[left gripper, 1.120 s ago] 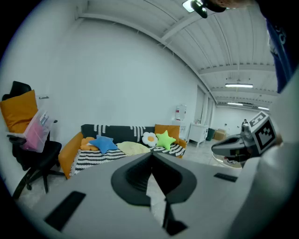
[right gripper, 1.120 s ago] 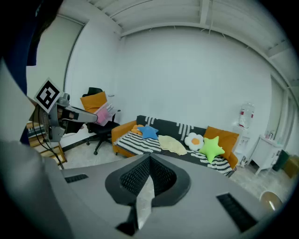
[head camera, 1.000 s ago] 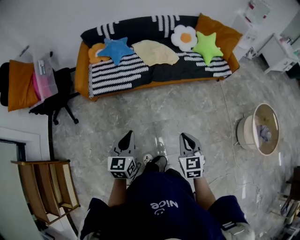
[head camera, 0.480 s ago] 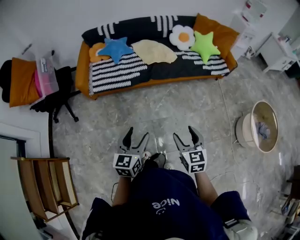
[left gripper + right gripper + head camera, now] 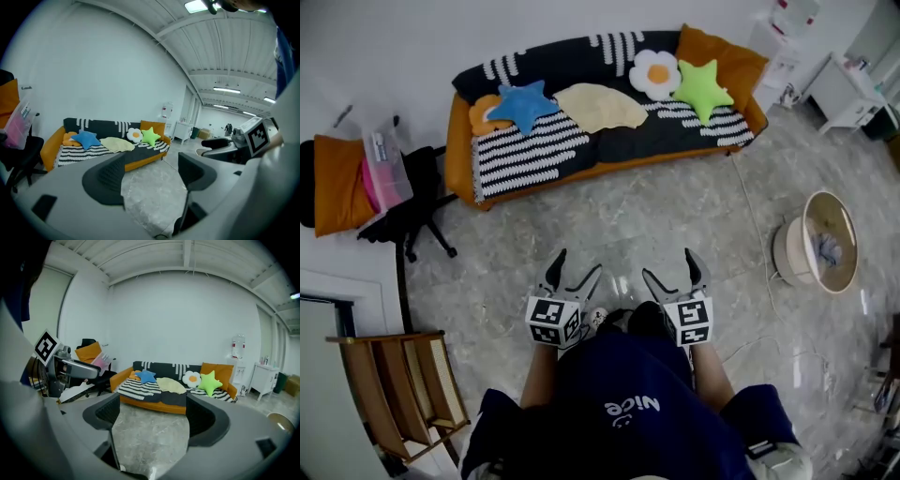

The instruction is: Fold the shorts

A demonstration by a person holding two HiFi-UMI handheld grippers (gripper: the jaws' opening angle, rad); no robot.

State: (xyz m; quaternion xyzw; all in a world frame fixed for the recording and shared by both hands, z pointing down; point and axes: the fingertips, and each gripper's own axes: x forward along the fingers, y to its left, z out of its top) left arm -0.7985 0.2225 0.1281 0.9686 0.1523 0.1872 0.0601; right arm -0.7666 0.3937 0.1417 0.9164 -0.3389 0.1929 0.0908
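Marble floor [image 5: 628,216], sofa [image 5: 609,141] ahead, basket [image 5: 787,255] rightward; left tongs [image 5: 578,262], right tongs [image 5: 668,263] just opened, empty.

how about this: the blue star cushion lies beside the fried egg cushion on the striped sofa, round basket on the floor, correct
No. The head view shows the green star cushion beside the fried egg cushion on the striped sofa; the blue star cushion is near the other end. The round basket is on the floor.
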